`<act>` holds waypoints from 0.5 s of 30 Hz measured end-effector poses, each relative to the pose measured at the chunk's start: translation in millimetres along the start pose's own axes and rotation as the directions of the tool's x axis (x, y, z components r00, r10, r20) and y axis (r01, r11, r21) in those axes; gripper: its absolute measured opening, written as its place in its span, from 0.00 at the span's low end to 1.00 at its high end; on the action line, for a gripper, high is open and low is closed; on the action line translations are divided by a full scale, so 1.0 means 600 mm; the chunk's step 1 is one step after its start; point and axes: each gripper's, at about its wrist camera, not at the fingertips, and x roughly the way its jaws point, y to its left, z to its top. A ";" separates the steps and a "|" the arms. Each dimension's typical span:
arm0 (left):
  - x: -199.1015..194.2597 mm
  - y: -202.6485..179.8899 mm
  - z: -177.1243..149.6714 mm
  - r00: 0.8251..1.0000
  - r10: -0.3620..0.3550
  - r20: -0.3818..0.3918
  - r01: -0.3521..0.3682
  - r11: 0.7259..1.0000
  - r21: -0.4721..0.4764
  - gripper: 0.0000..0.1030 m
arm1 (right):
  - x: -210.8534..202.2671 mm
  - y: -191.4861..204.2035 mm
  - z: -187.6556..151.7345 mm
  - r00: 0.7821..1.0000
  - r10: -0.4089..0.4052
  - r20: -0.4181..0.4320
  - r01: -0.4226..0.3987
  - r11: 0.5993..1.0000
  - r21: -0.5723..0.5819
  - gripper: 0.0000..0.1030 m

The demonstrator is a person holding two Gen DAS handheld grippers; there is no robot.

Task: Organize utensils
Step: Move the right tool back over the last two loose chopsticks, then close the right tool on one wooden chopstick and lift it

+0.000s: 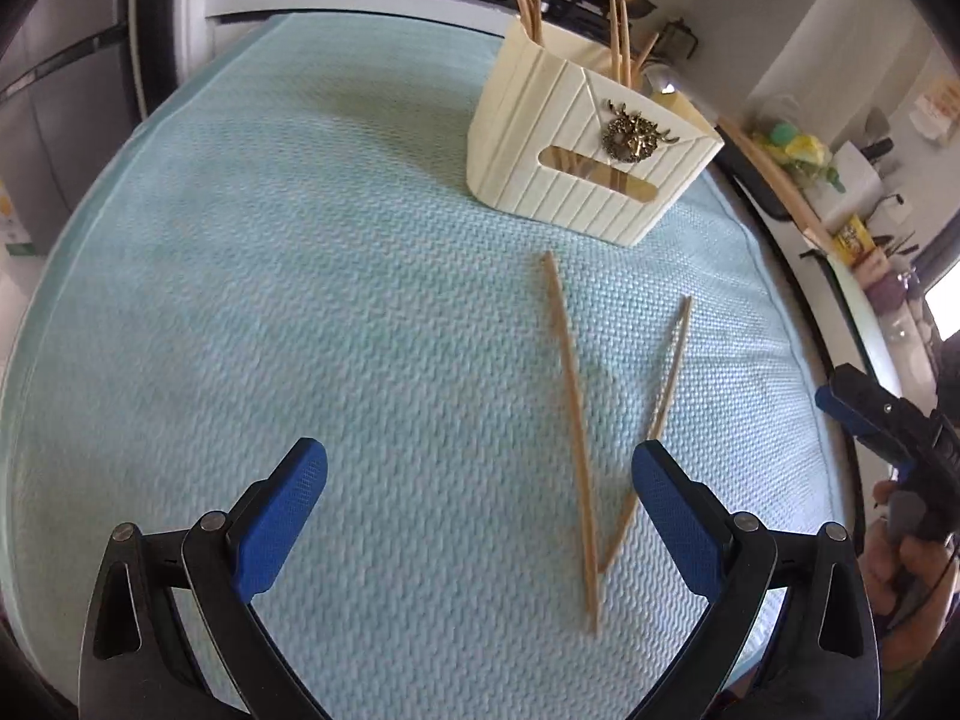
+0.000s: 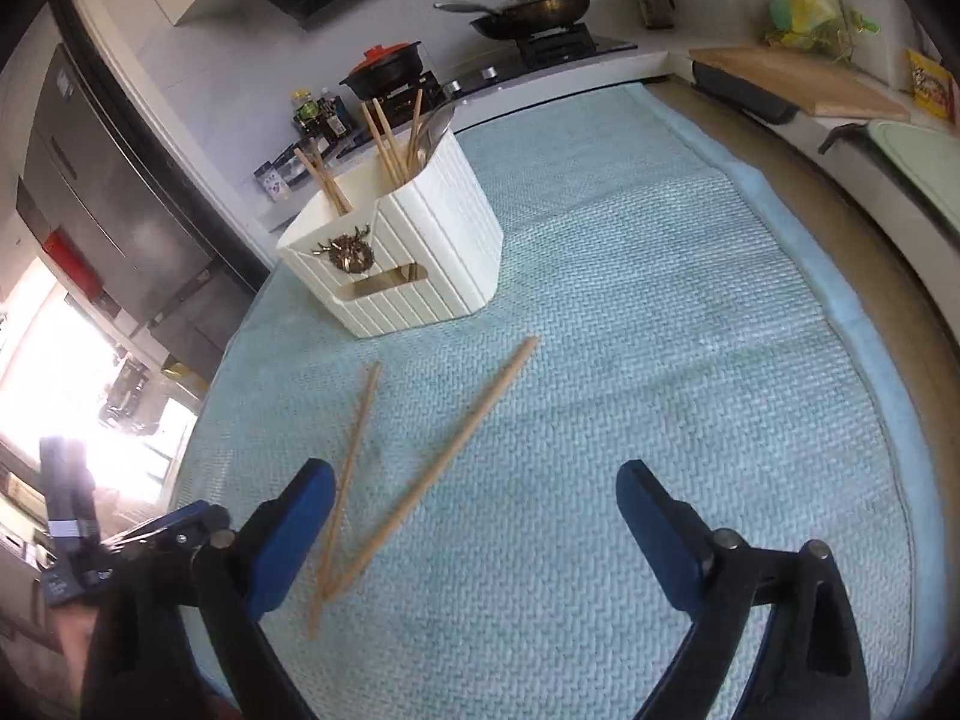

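Two wooden chopsticks lie crossed in a V on the light blue cloth (image 1: pixel 300 300): a longer chopstick (image 1: pixel 573 420) and a second chopstick (image 1: pixel 666 402). In the right wrist view they are the left chopstick (image 2: pixel 351 462) and the right chopstick (image 2: pixel 456 450). Behind them stands a cream ribbed utensil holder (image 1: pixel 570 138) (image 2: pixel 414 264) with several chopsticks upright in it. My left gripper (image 1: pixel 480 480) is open and empty, with the V's near ends close to its right finger. My right gripper (image 2: pixel 477 498) is open and empty too, and the V lies by its left finger.
A stove with a lidded pan (image 2: pixel 528 6) and a black pot (image 2: pixel 390 66) lines the back counter. A wooden cutting board (image 2: pixel 792 78) sits at the right counter. A fridge (image 2: pixel 90 180) stands at the left. The right gripper (image 1: pixel 888 420) shows at the cloth's right edge.
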 end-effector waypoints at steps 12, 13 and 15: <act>0.167 -0.086 0.113 0.969 0.194 -0.151 -0.175 0.976 0.133 0.77 | 0.201 0.034 0.064 0.951 -0.205 -0.231 0.208 0.978 -0.011 0.52; 0.173 -0.086 0.114 0.967 0.196 -0.163 -0.176 0.976 0.127 0.74 | 0.208 0.034 0.061 0.948 -0.214 -0.234 0.217 0.976 -0.012 0.44; 0.173 -0.097 0.115 0.969 0.203 -0.141 -0.181 0.971 0.153 0.61 | 0.209 0.037 0.057 0.953 -0.221 -0.207 0.224 0.975 -0.010 0.29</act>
